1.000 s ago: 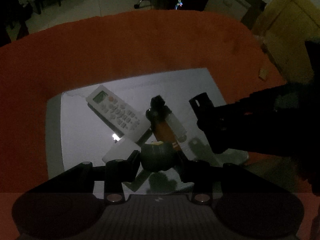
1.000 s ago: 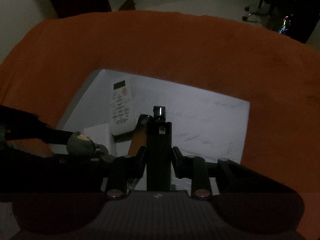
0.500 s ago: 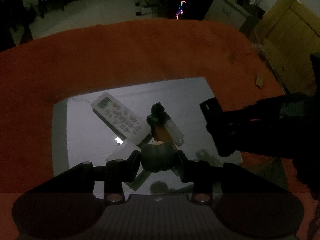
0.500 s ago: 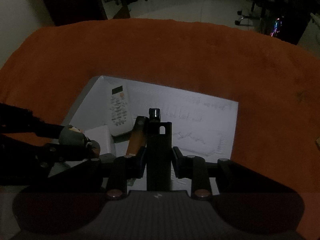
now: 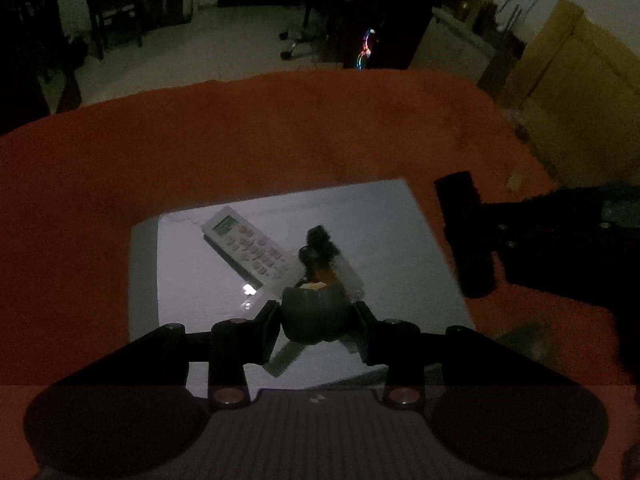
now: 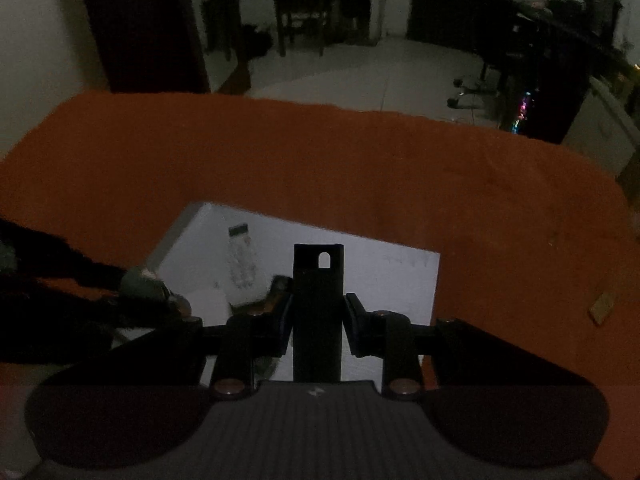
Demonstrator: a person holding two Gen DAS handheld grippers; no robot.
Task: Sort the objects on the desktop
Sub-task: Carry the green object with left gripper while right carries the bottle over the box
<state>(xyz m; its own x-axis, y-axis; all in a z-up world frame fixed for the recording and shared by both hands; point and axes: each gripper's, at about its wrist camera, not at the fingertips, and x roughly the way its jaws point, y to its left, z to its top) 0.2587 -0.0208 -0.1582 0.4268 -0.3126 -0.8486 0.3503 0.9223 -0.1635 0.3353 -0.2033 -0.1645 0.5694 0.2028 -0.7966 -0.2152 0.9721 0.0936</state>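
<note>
While the left tongs [image 5: 315,316] clamp a dark round object [image 5: 314,314], the right tongs [image 6: 318,318] clamp a black bar [image 6: 318,300].

1. You are working in a dim home living area: dark wooden dining chairs [image 5: 116,8] stand on the pale tiled floor [image 5: 224,48].
2. A wheeled office chair base [image 6: 468,88] and a glowing rainbow-lit computer case [image 5: 364,50] sit behind your orange-covered table [image 5: 280,128].

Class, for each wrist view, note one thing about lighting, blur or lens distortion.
Left wrist view: dim overall; the white remote control stays readable, and the fisheye bows the orange cloth's far edge. Right wrist view: darker still; the black rectangular block is a silhouette, the remote smeared by blur.
</note>
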